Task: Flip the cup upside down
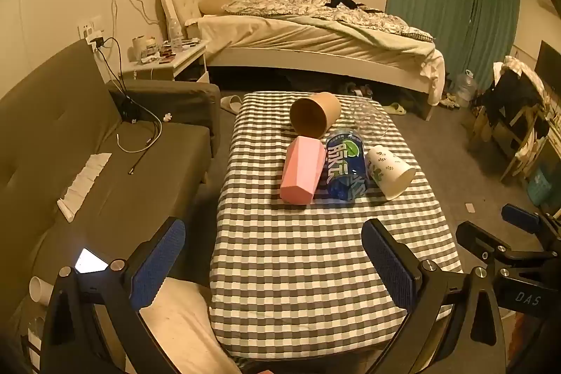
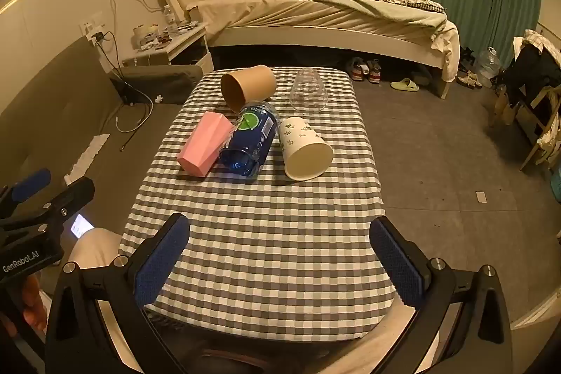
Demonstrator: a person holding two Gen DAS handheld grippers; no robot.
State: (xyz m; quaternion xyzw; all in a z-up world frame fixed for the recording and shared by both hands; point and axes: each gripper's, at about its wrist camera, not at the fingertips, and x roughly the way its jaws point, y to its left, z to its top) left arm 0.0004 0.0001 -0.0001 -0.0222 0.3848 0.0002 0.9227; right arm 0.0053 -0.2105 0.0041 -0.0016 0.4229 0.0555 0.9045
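Several cups lie on their sides on a checked table [image 1: 315,269] [image 2: 266,251]: a pink faceted cup [image 1: 302,170] [image 2: 205,144], a blue printed cup [image 1: 345,163] [image 2: 250,139], a white leaf-patterned cup [image 1: 389,170] [image 2: 305,148], a brown paper cup [image 1: 315,113] [image 2: 247,86] and a clear glass cup [image 1: 370,120] [image 2: 308,90]. My left gripper [image 1: 273,262] is open and empty over the table's near end. My right gripper [image 2: 280,262] is open and empty, also near the front edge. Both are well short of the cups.
A grey sofa [image 1: 87,146] stands left of the table with cables and papers on it. A bed [image 1: 315,30] lies beyond the table. A chair with clothes [image 1: 519,114] stands at the right. The other gripper shows at each view's edge.
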